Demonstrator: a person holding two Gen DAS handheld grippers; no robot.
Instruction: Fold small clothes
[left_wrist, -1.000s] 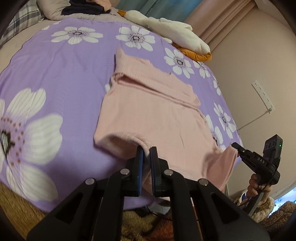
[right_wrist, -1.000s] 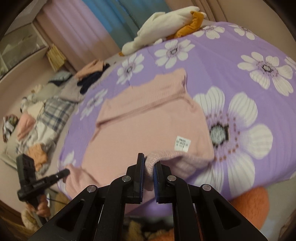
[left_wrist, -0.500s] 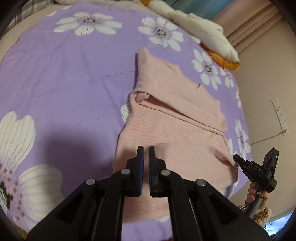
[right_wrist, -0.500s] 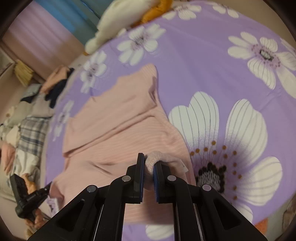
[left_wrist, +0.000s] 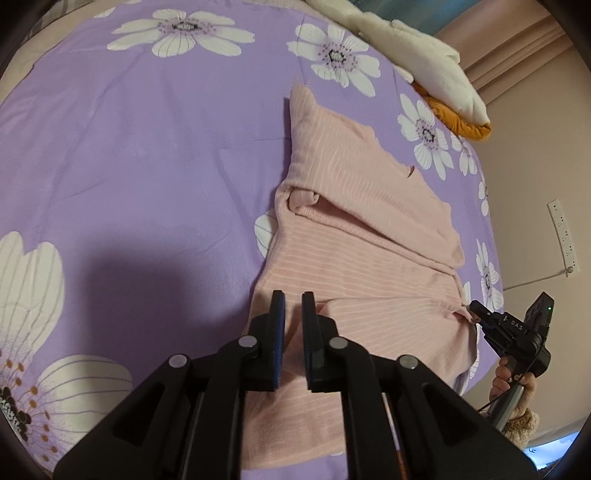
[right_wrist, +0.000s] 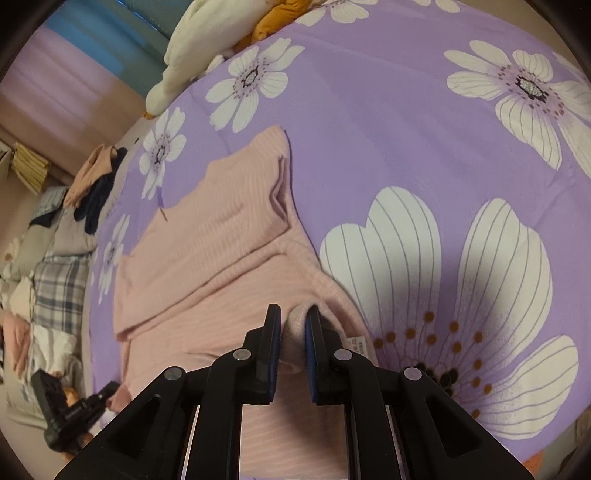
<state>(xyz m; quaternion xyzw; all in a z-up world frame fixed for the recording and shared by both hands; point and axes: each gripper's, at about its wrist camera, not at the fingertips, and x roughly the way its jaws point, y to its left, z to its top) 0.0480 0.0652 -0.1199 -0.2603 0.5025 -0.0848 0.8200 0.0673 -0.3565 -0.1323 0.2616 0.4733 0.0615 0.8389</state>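
Note:
A pink ribbed sweater (left_wrist: 369, 229) lies on the purple flowered bedspread (left_wrist: 147, 147), its sleeves folded across the chest and its lower hem folded up over the body. My left gripper (left_wrist: 293, 302) sits over the folded hem's left corner with jaws slightly parted; whether cloth is pinched between them is hidden. My right gripper (right_wrist: 293, 317) is shut on the hem's right corner, a bunch of pink cloth (right_wrist: 295, 325) between its jaws. The sweater (right_wrist: 221, 229) also fills the middle of the right wrist view, and each gripper shows at the edge of the other's view (left_wrist: 480, 314) (right_wrist: 107, 391).
A white and orange plush heap (left_wrist: 424, 70) lies at the far edge of the bed. Piled clothes and a plaid cloth (right_wrist: 59, 288) lie at the bed's left end. A wall with a socket strip (left_wrist: 563, 236) stands to the right.
Both grippers have carried the sweater's lower hem up and forward over its body, folding it. The left jaws have parted slightly.

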